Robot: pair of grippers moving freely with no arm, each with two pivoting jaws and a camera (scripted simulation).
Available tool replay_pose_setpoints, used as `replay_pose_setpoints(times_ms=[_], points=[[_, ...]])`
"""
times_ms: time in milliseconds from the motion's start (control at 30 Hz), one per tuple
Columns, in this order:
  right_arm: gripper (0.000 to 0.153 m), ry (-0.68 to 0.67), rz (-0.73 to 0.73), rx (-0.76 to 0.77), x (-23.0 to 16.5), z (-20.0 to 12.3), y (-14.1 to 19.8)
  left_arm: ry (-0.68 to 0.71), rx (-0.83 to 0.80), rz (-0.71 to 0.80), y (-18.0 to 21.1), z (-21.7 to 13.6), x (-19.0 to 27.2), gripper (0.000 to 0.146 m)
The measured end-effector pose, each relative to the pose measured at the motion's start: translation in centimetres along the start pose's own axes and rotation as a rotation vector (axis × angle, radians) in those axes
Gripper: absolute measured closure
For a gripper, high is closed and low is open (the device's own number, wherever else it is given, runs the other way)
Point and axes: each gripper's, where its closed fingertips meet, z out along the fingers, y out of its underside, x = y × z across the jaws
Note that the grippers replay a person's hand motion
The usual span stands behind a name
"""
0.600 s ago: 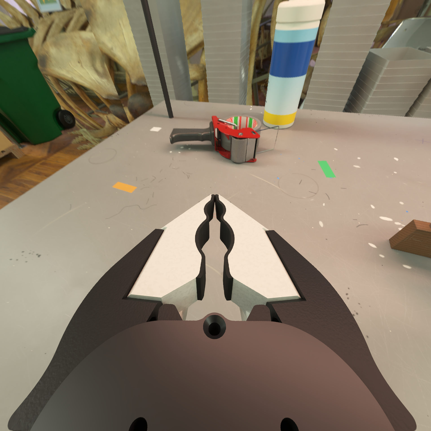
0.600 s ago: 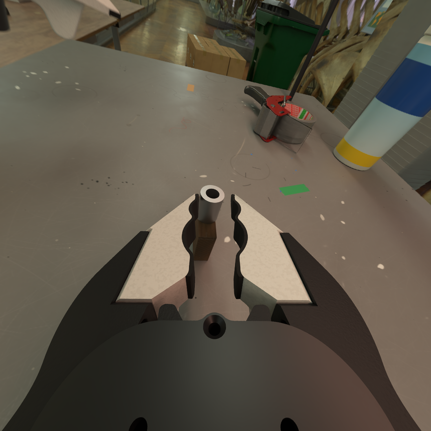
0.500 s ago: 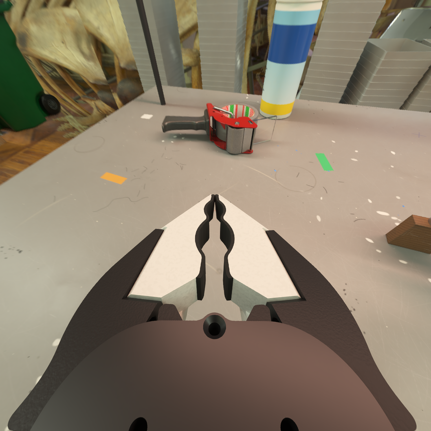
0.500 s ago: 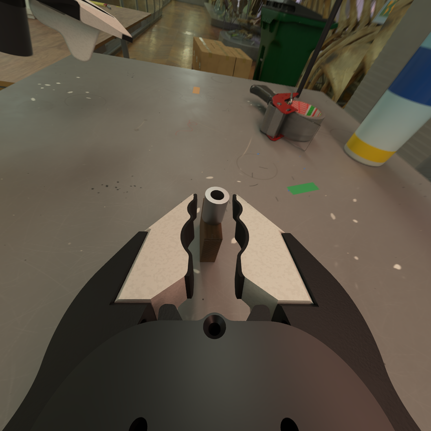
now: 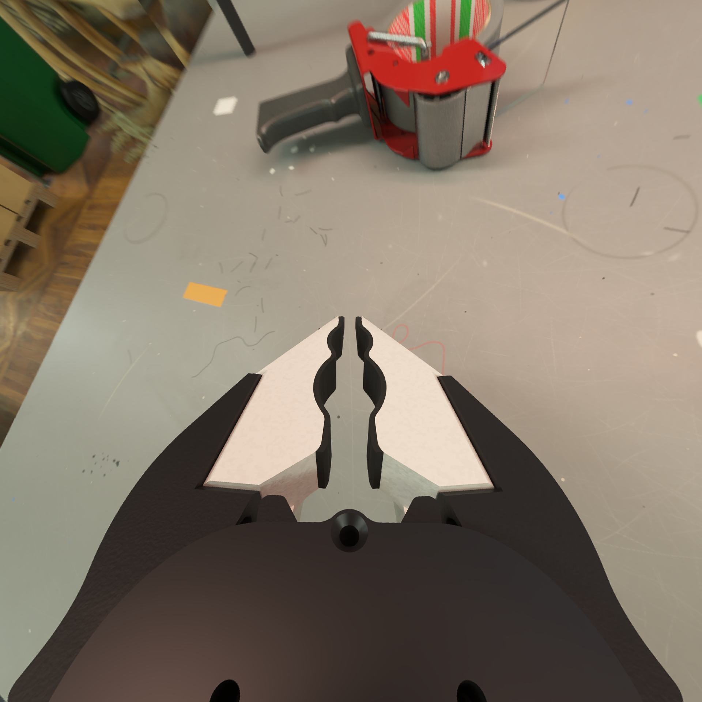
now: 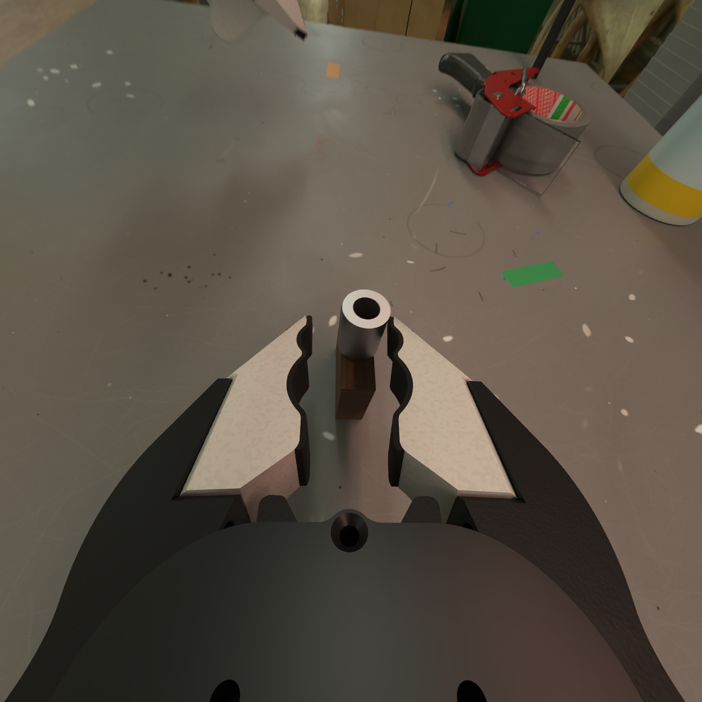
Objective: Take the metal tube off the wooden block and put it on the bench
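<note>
A short metal tube (image 6: 362,334) stands upright on a small dark wooden block (image 6: 354,395) on the grey bench (image 6: 171,212). My right gripper (image 6: 351,320) is open, with the tube between its fingertips. The tube sits close to the right fingertip (image 6: 397,342), with a gap to the left one. My left gripper (image 5: 349,319) hovers empty over the bench (image 5: 513,361) with its tips barely parted; tube and block are out of its view. Its white finger also shows at the top of the right wrist view (image 6: 262,19).
A red and grey tape dispenser (image 5: 429,98) lies ahead of the left gripper and shows far right in the right wrist view (image 6: 520,129). A cylinder with a yellow band (image 6: 664,186) stands at the right. The bench edge and a green bin (image 5: 34,95) are at the left.
The left gripper moved forward and down toward the tape dispenser, its tips parted slightly, and the block left its view. The right gripper shifted a little; the tube now sits nearer its right finger.
</note>
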Motion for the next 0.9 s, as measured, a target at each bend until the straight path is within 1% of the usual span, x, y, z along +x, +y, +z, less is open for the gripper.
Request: replay_pose_setpoints(times_ms=[133, 233, 333, 433, 533, 633, 733, 900], points=[[0.122, -0.025, 0.062, 0.035, 0.5, -0.3, -0.4, 0.141, -0.142, -0.003, 1.3, 2.8, 1.3, 0.144], [0.131, -0.08, 0.115, 0.074, 0.7, -0.6, -0.9, 0.22, -0.23, -0.007, 3.0, 3.8, 2.4, 0.141], [0.131, -0.11, 0.174, 0.116, 1.1, -1.1, -1.3, 0.219, -0.251, 0.008, 4.0, 4.2, 2.7, 0.14], [0.131, -0.129, 0.224, 0.148, 1.6, -1.4, -1.5, 0.206, -0.238, 0.03, 4.0, 4.7, 2.7, 0.139], [0.131, -0.124, 0.274, 0.194, 2.3, -2.0, -1.8, 0.182, -0.249, 0.062, 3.9, 5.2, 2.5, 0.139], [0.131, -0.126, 0.309, 0.225, 2.8, -2.4, -1.9, 0.203, -0.266, 0.063, 4.1, 5.7, 2.7, 0.14], [0.131, -0.123, 0.308, 0.225, 2.8, -2.5, -1.9, 0.252, -0.255, 0.042, 4.0, 5.9, 3.2, 0.142], [0.131, -0.11, 0.268, 0.194, 2.5, -2.2, -1.7, 0.246, -0.238, 0.05, 3.6, 5.6, 3.1, 0.142]])
